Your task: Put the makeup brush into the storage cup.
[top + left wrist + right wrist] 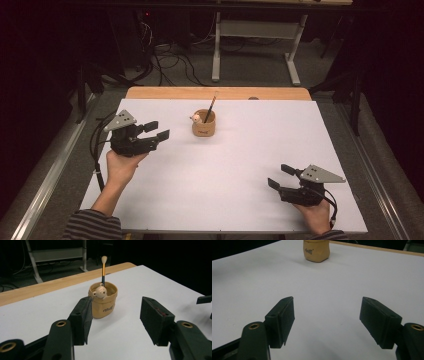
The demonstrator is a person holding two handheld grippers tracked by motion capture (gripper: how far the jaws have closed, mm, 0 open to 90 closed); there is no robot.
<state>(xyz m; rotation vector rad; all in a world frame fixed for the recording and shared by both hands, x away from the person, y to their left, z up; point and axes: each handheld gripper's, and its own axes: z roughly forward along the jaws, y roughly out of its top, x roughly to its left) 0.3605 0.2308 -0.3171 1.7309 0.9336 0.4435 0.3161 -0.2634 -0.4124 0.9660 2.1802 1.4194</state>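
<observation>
Status: both jaws wide apart, nothing gripped; left gripper (156,131) near and aimed at the tan cup (203,125) w/ brush (212,106) upright inside at table (240,175) rear-centre, right gripper (281,176) well apart; grasp judged not yet begun.

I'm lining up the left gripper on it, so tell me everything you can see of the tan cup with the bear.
The tan cup is a small, soft-looking pot with a rolled rim and dark lettering on its side. It stands upright on the white table, toward the far middle. A bear figure peeks over its rim, and a brush stands inside, tip up. Neither gripper touches it; the left gripper is open and nearer.
</observation>
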